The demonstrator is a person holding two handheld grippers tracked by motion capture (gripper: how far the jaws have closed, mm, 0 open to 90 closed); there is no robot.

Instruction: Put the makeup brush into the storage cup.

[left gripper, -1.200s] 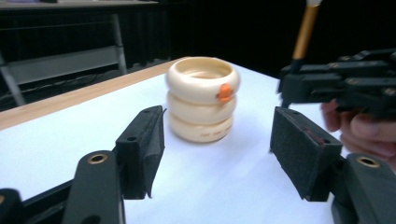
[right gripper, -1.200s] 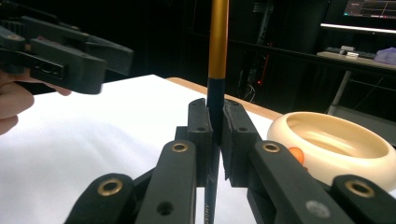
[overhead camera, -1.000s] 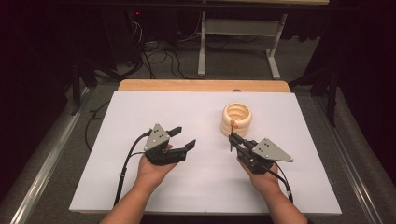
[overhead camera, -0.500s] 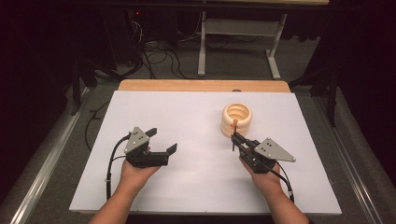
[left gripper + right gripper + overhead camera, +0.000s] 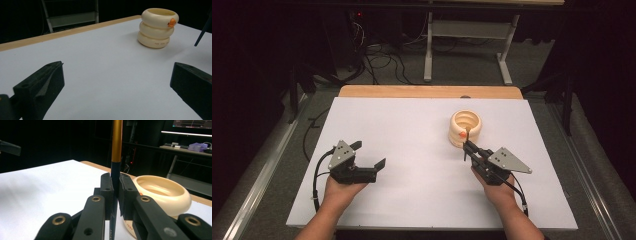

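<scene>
High view: fixed overhead, from the person's side, facing forward and down; takes in the whole white rectangular worktop [image 5: 422,150] plus floor and cables beyond its far edge.

Left gripper view: rides low on the left hand-held gripper [image 5: 364,162], just above the worktop, looking across the surface toward the cream ribbed ring-stack plastic cup with an orange spot [image 5: 158,27], which sits at mid-distance upper right.

Right gripper view: on the right hand-held gripper [image 5: 115,195], low, very close; a thin dark stick with gold upper part [image 5: 115,170] stands dead centre, the cup just behind.

All three share the cup; the stick tip at the left gripper view's right edge is probably the same stick.
</scene>
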